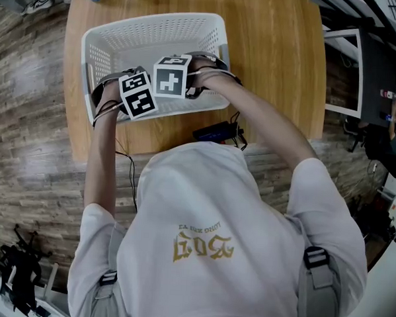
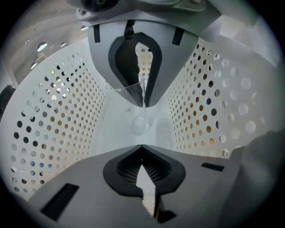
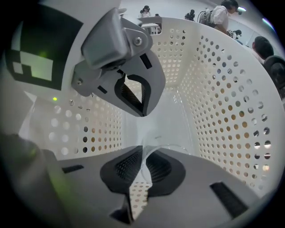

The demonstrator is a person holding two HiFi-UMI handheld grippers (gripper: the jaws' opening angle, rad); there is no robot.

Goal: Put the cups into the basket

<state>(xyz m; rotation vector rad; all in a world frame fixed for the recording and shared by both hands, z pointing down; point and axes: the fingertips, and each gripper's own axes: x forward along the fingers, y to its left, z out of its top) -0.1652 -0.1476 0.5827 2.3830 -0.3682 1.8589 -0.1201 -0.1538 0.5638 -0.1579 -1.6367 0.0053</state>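
Over the white basket (image 1: 211,29), which is standing on the wooden surface (image 1: 275,72), you are holding both grippers down inside its walls; the task is looking close to its end. Your left gripper (image 2: 143,127) is showing its jaws apart with nothing clamped; a clear cup (image 2: 127,91) is standing on the basket floor just past them, its rim overlapping the upper jaw's tip, so contact there cannot be ruled out. Your right gripper (image 3: 140,129) is likewise showing its jaws well apart and gripping nothing; a second clear cup (image 3: 171,149) is sitting just beside its lower jaw, low in the basket; I cannot tell whether it is upright. Both cups are therefore lying within the basket; nothing else is showing inside it. No further cup is appearing on the surface in the head view; in my judgement, all that is remaining is for you to lift both grippers out without catching a rim.
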